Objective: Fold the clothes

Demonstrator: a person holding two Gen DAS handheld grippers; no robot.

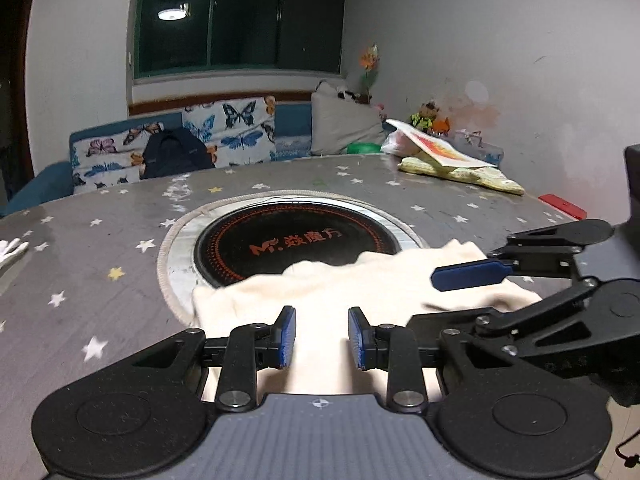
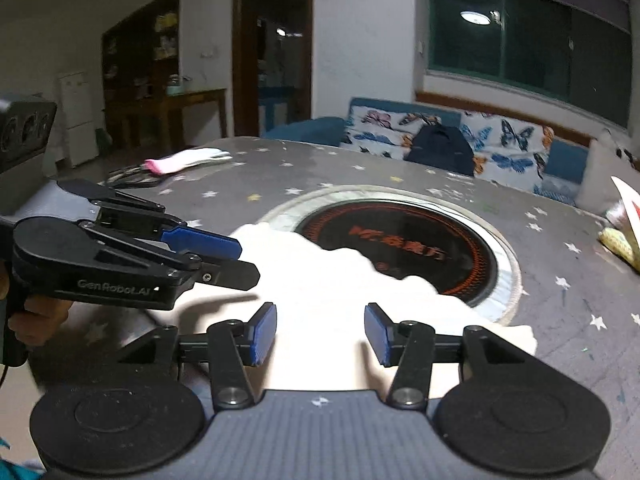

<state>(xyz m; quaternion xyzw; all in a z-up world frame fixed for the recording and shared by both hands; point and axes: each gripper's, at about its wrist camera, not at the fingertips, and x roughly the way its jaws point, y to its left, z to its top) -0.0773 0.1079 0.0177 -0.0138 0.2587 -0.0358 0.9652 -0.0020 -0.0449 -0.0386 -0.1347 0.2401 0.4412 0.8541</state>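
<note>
A cream garment (image 1: 320, 292) lies crumpled on the grey star-patterned table (image 1: 100, 264), partly over the round black cooktop (image 1: 296, 240). It also shows in the right wrist view (image 2: 328, 292). My left gripper (image 1: 322, 338) is open just above the garment's near edge, with nothing between its blue pads. My right gripper (image 2: 320, 334) is open over the garment as well. The right gripper shows in the left wrist view (image 1: 472, 276), coming in from the right over the cloth. The left gripper shows in the right wrist view (image 2: 224, 256), at the cloth's left edge.
A yellow cloth (image 1: 464, 174) with a card on it lies at the table's far right, with a red object (image 1: 562, 205) nearby. White gloves (image 2: 188, 159) lie at the far left. A butterfly-print sofa (image 1: 180, 144) with a dark backpack (image 1: 176, 152) stands behind the table.
</note>
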